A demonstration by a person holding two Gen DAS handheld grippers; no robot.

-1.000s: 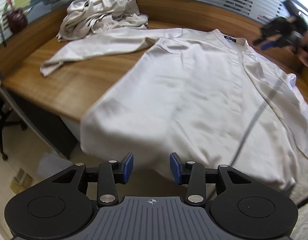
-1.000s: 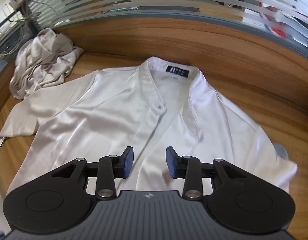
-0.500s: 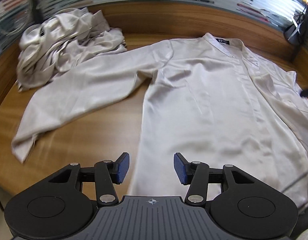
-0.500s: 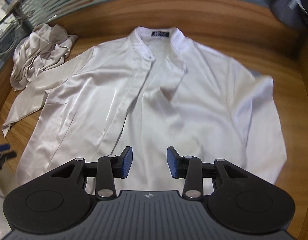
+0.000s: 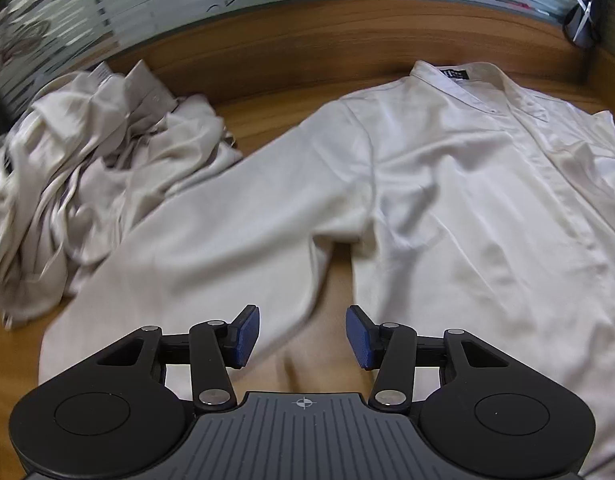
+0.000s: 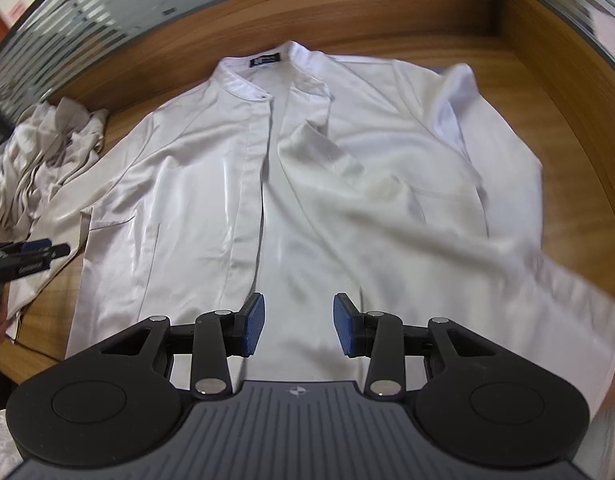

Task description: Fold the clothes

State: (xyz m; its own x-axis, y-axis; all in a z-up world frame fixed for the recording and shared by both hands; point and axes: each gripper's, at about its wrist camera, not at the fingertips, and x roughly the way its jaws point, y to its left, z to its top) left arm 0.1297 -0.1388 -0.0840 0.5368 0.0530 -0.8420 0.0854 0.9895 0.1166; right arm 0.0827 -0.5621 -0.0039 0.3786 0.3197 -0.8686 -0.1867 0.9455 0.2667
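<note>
Left tongs [image 5: 302, 337] and right tongs [image 6: 298, 324], both open and empty, above white shirt [image 6: 307, 184] spread flat on wooden table [image 5: 291, 120]; crumpled clothes [image 5: 87, 168] alongside.

My left gripper [image 5: 303, 338] and right gripper [image 6: 298, 325] look identical: black linkages, silver screws, blue ribbed pads [image 5: 246, 334], grey ridged bodies.

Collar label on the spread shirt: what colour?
Dark navy collar label with pale lettering, clearest in the right wrist view.
</note>
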